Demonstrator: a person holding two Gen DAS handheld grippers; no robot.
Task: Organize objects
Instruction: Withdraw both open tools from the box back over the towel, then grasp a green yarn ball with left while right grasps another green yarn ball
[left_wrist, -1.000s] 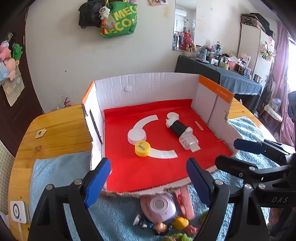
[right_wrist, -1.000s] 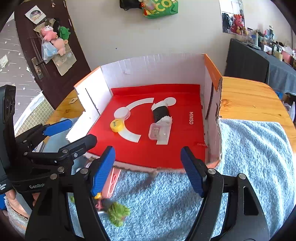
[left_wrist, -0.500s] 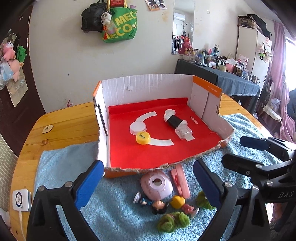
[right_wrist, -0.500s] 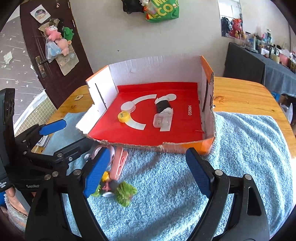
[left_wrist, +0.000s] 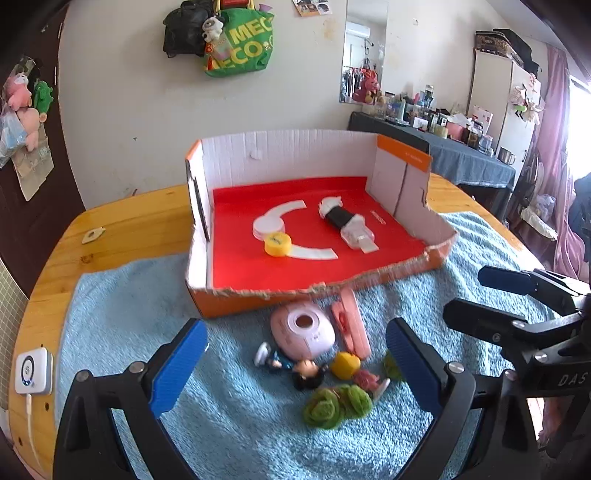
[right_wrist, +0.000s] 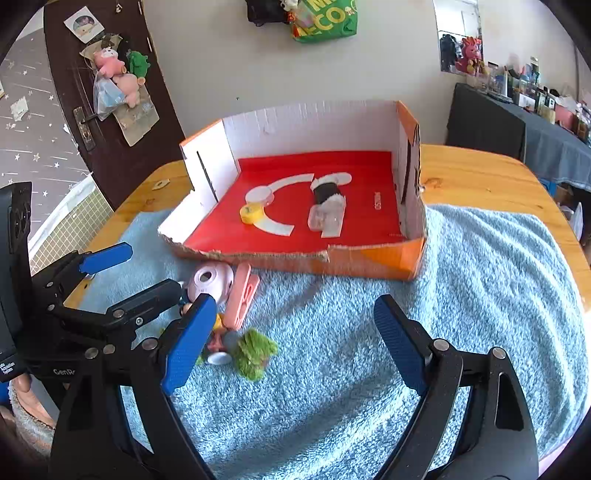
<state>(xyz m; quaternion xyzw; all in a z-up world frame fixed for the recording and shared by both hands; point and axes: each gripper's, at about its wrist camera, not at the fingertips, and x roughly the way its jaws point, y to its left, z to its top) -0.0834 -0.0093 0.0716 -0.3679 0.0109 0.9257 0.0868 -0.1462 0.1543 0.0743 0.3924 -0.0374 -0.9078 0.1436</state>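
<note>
An open cardboard box (left_wrist: 436, 254) (right_wrist: 369, 264) with a red floor stands on a blue towel. Inside lie a yellow cap (left_wrist: 277, 245) (right_wrist: 250, 214), a white lid (left_wrist: 266, 225) and a black-and-white roll with a clear case (left_wrist: 345, 219) (right_wrist: 327, 206). In front of the box lie a pink round case (left_wrist: 303, 330) (right_wrist: 210, 280), a pink clip (left_wrist: 351, 326) (right_wrist: 242, 297), small figurines (left_wrist: 295, 371) and green fuzzy pieces (left_wrist: 336, 404) (right_wrist: 255, 352). My left gripper (left_wrist: 295, 365) is open above these loose items. My right gripper (right_wrist: 295, 343) is open over the towel to their right.
The blue towel (right_wrist: 480, 295) covers a round wooden table (left_wrist: 122, 229). A white device with a cable (left_wrist: 33, 371) sits at the table's left edge. A dark door with plush toys (right_wrist: 114, 74) and a cluttered side table (left_wrist: 461, 147) stand behind.
Both grippers have drawn back from the box toward the near side, so the loose items on the towel are in fuller view. Both stay open.
</note>
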